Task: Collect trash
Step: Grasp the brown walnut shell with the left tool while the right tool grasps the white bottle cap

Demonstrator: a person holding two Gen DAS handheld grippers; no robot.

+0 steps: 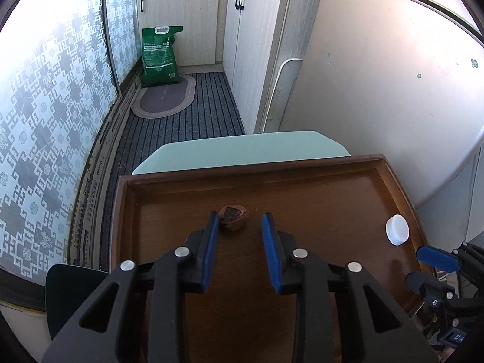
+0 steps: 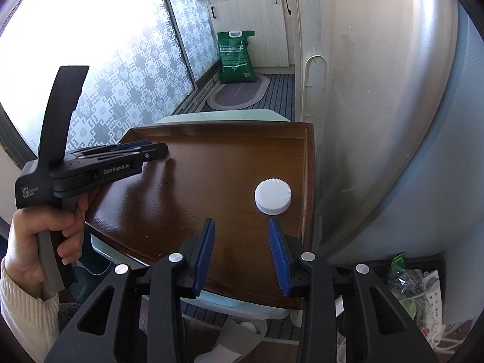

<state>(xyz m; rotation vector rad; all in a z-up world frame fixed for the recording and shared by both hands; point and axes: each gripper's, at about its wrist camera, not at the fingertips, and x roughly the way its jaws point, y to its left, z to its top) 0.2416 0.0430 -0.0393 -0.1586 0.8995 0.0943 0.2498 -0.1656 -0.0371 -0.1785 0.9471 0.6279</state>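
At centre frame of the left wrist view, we see one brown nutshell (image 1: 233, 217) on the single wooden worktop (image 1: 302, 187), lying between the tips of our left tool (image 1: 240, 222), whose jaws stand partly apart and grip nothing. Lower centre in the right wrist view, our right tool (image 2: 242, 227) is likewise partly open and empty, just below one white bottle cap (image 2: 273, 192).

A green bag (image 1: 160, 57) stands on the floor against the white cupboards (image 1: 181, 21), its base on an oval mat (image 1: 165, 98). Striped carpet (image 1: 193, 112) covers the floor. Patterned frosted glass (image 1: 45, 115) lines one side; bottles, perhaps, top the cupboards.
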